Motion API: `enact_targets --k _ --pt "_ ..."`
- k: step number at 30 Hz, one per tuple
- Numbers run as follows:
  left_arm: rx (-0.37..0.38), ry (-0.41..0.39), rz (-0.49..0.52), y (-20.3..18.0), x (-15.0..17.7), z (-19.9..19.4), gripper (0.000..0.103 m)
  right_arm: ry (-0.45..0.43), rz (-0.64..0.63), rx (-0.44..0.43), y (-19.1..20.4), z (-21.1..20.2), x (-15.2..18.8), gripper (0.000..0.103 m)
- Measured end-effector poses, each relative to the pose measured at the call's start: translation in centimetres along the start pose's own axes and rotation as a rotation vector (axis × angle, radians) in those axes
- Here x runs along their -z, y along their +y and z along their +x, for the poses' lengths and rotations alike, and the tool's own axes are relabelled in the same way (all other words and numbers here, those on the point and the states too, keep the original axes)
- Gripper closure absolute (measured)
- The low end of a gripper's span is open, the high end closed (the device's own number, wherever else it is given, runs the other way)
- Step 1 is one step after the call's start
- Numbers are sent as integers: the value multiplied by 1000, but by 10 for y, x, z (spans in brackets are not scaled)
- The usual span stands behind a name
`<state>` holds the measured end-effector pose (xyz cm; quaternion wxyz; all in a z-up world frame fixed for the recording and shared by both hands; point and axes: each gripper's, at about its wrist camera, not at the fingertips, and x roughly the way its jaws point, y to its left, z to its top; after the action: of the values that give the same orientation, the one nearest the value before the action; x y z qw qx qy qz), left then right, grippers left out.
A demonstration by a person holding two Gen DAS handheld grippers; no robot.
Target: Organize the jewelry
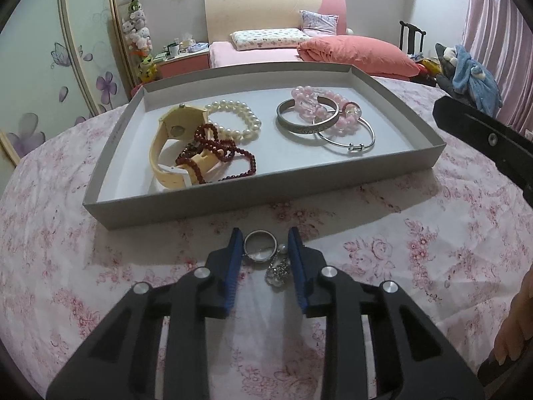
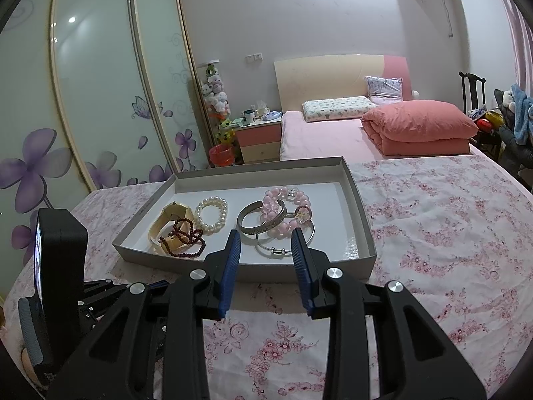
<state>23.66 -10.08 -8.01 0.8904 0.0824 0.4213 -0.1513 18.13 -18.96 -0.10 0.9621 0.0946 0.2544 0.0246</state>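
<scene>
My left gripper (image 1: 265, 236) points down at the floral cloth just in front of a grey tray (image 1: 233, 196). A silver ring (image 1: 258, 246), a small pearl (image 1: 283, 248) and a sparkly trinket (image 1: 278, 271) lie on the cloth between its blue pads, which stand slightly apart and do not clamp them. In the tray lie a cream watch (image 1: 173, 140), a white pearl bracelet (image 1: 240, 120), a dark red bead strand (image 1: 216, 153), a silver cuff (image 1: 299, 126), pink bead bracelets (image 1: 319, 106) and a thin silver bangle (image 1: 349, 136). My right gripper (image 2: 266, 238) hovers open over the tray's (image 2: 266, 270) near rim, empty.
The tray sits on a table covered with pink floral cloth (image 2: 433, 220). Behind it are a bed with a folded pink duvet (image 2: 419, 126), a nightstand (image 2: 260, 140) and a sliding wardrobe (image 2: 100, 100). A chair piled with clothes (image 1: 466, 73) stands at the far right.
</scene>
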Motion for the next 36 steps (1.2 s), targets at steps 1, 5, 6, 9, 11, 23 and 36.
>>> enact_targets --k 1,5,6,9,11,23,36 --pt "0 -2 -1 0 0 0 75 1 0 0 1 0 0 70" --pt "5 -24 -11 2 -1 -6 94 3 -1 -3 2 1 1 70" --pt "14 -18 -14 4 -1 -6 94 3 -2 -3 2 1 2 70" --pt "5 -17 -25 7 -1 -5 96 5 -4 -6 3 1 2 70" --pt "17 -13 -45 12 0 -6 97 7 -8 -7 5 0 2 70" --pt "3 0 -266 100 9 -23 97 66 -57 -81 17 3 9 70" --pt "-28 -73 -313 131 5 -44 95 265 -236 -227 69 23 40 70"
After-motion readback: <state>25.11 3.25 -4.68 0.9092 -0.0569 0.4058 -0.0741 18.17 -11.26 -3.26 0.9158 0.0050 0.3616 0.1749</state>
